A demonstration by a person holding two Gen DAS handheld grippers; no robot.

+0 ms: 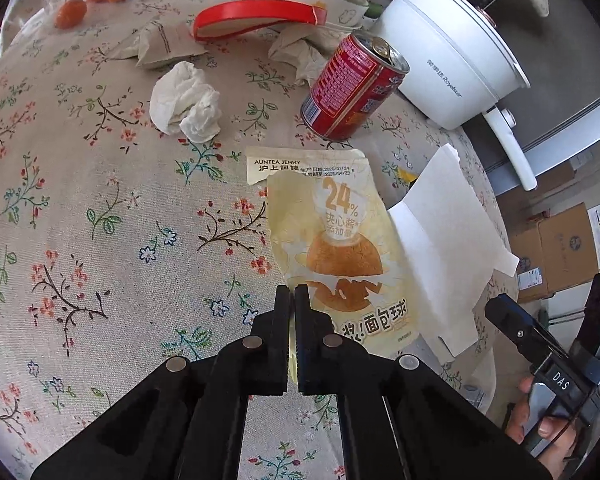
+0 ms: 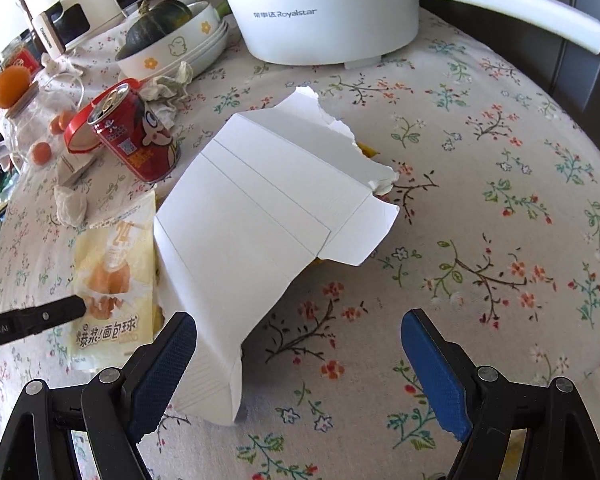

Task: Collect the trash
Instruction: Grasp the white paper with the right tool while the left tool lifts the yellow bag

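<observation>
Your left claw point(image 1: 292, 294) is pinched tight on the near edge of the pale yellow bread-ball snack wrapper point(image 1: 336, 248), which lies flat on the flowered counter point(image 1: 100, 208), so that's your first piece in hand but not yet lifted. Your right claw point(image 2: 298, 344) stands wide open with nothing gripped; its left blue pad point(image 2: 168, 364) sits just beside the torn white cardboard box point(image 2: 260, 208), the right pad well clear. By the look of it, the collecting has barely begun: the red drink can point(image 1: 350, 88) stands upright just beyond the wrapper, the crumpled white tissue point(image 1: 186, 100) lies to its left, and more crumpled paper point(image 1: 300, 54) sits behind the can. No bin shows in either view, so where it all goes I can't tell.
</observation>
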